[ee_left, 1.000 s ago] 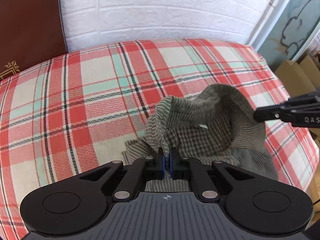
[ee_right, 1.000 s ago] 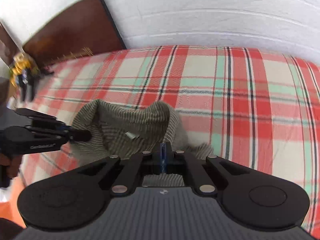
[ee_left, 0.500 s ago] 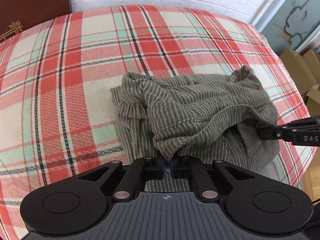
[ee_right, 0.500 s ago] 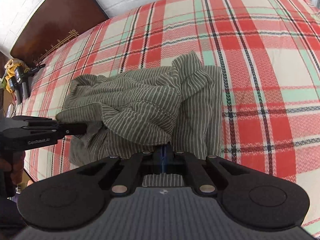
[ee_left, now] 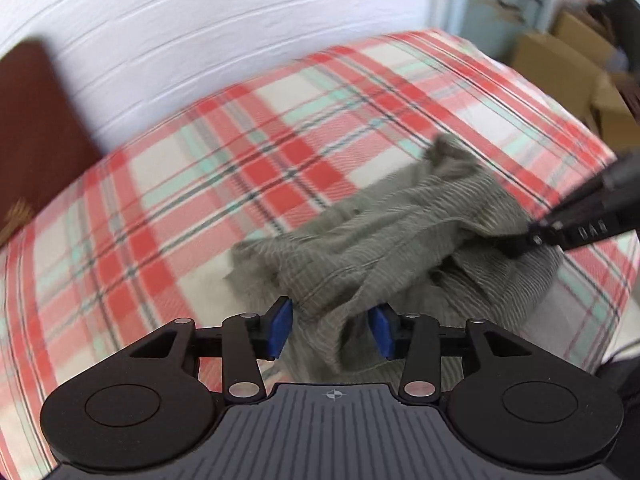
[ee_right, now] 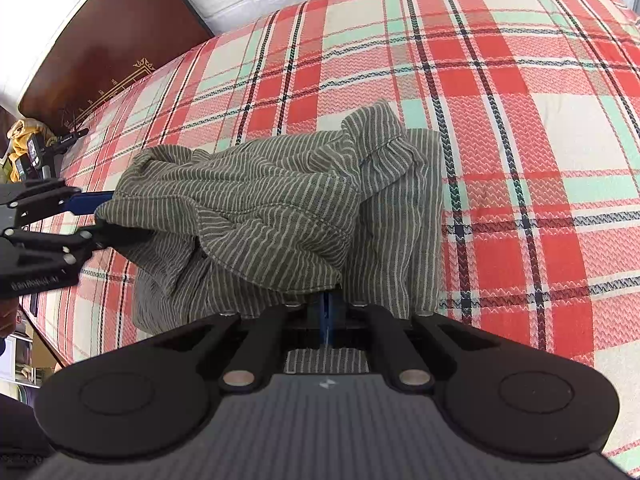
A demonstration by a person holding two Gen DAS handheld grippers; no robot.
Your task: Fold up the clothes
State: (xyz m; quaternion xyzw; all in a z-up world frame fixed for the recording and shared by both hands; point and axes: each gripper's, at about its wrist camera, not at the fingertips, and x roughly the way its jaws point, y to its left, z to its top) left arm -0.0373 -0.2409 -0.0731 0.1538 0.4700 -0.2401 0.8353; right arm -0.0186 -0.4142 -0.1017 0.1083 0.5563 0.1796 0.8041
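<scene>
A grey-green striped garment (ee_right: 260,208) lies bunched on the plaid bed sheet (ee_right: 520,120). My right gripper (ee_right: 326,308) is shut on its near edge, and the cloth drapes over the fingertips. In the left wrist view the same garment (ee_left: 400,240) spreads ahead, blurred. My left gripper (ee_left: 332,330) has its jaws opening; a fold of cloth lies loose between the blue pads (ee_left: 280,328), which do not press it. The right gripper's tip (ee_left: 516,246) rests on the garment's far right side. From the right wrist, the left gripper (ee_right: 106,218) shows at the garment's left end, fingers apart.
A dark brown headboard (ee_right: 100,52) and a white brick wall (ee_left: 240,40) border the bed. Cardboard boxes (ee_left: 560,56) stand beyond the bed's far right corner. A yellow object (ee_right: 20,132) and clutter sit past the bed's left edge (ee_right: 48,344).
The garment came down from hanging to lying on the sheet. My left gripper's jaws parted and let go of the cloth, and its view swung sideways. The right gripper stayed shut.
</scene>
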